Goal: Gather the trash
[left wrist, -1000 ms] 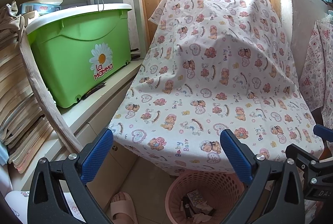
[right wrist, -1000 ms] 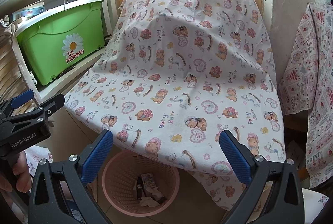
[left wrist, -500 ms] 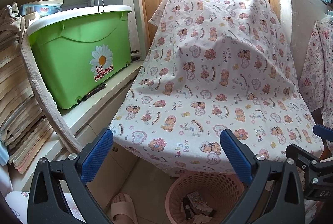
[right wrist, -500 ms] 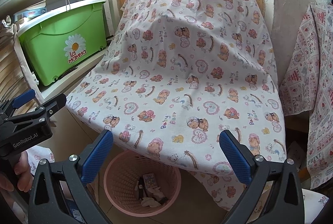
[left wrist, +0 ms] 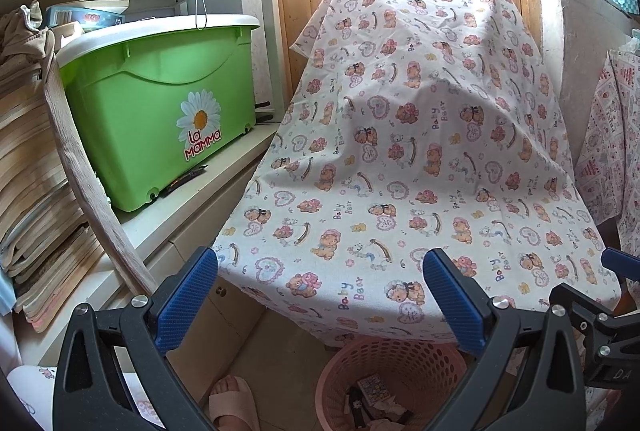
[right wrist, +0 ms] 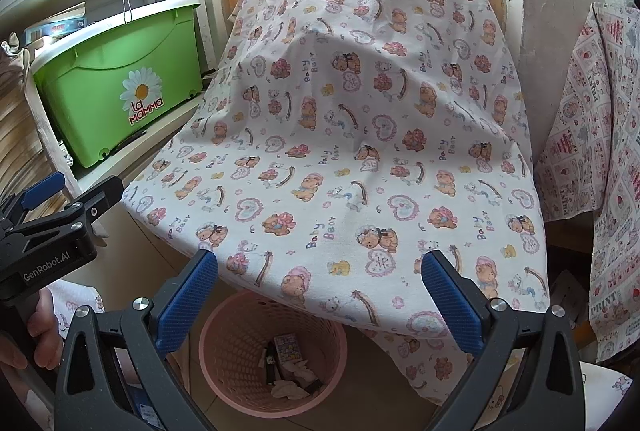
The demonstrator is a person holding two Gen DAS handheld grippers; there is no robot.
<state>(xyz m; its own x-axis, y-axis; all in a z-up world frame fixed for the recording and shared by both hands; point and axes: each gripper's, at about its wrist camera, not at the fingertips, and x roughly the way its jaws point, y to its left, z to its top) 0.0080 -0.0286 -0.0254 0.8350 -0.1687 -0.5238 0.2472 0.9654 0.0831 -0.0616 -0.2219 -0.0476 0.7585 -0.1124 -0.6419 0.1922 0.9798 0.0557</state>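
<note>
Both the left hand-held gripper (left wrist: 320,305) and right hand-held gripper (right wrist: 319,305) hang wide open and empty above the round pink perforated plastic wastebasket (right wrist: 236,347), which holds crumpled trash (right wrist: 292,371) on the floor beneath a bear-print cloth (right wrist: 360,135).

Both wrist views look forward and down, close over the bear-print cloth (left wrist: 400,151); both share the pink basket (right wrist: 240,331) at frame bottom.
</note>
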